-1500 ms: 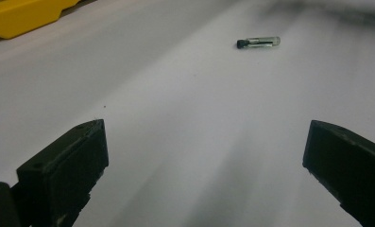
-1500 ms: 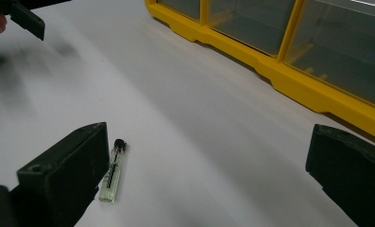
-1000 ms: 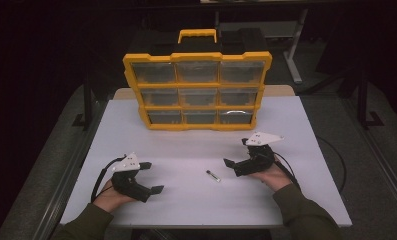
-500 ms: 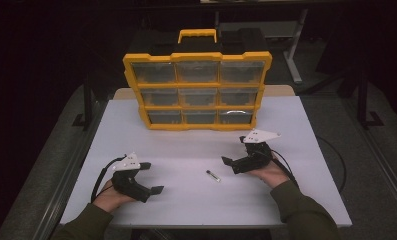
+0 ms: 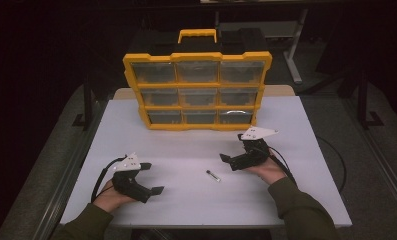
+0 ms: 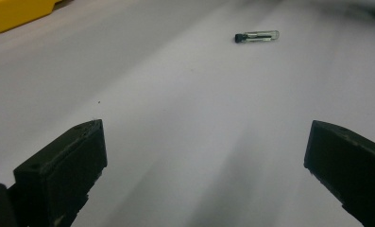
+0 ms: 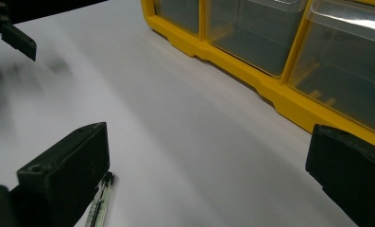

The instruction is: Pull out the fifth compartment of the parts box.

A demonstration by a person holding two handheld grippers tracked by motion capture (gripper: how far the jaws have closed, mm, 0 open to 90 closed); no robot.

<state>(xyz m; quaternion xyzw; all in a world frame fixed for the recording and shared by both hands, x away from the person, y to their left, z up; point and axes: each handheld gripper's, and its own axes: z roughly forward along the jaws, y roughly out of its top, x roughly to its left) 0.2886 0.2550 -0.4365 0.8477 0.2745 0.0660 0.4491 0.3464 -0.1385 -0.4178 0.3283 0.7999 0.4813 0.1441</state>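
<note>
Two grippers are in my hands, and both stand wide with nothing between their jaws. My right gripper is the nearer one to the small glass vial: seen from above, the vial lies on the white table just beside and a little toward me from the right jaw tips, between my two hands but clearly closer to the right. In the right gripper view the vial peeks out at the foot of the jaw on that view's left side, so it sits off to one side of the gap, not centred in it. I judge the coming move needs a short shift that way and a slight turn so the jaws straddle it.

From above its long axis runs slantwise, from far-left to near-right across the table, with the dark cap at the farther end as best I can tell; the vial is small there and I would not swear to it. My left gripper rests well apart from the vial, and in its own view the vial lies far ahead and to that view's right, cap pointing to that view's left.

Beyond both, a yellow drawer organiser stands upright at the back of the table, its clear drawers shut. No brand, label or writing is readable on anything.
</note>
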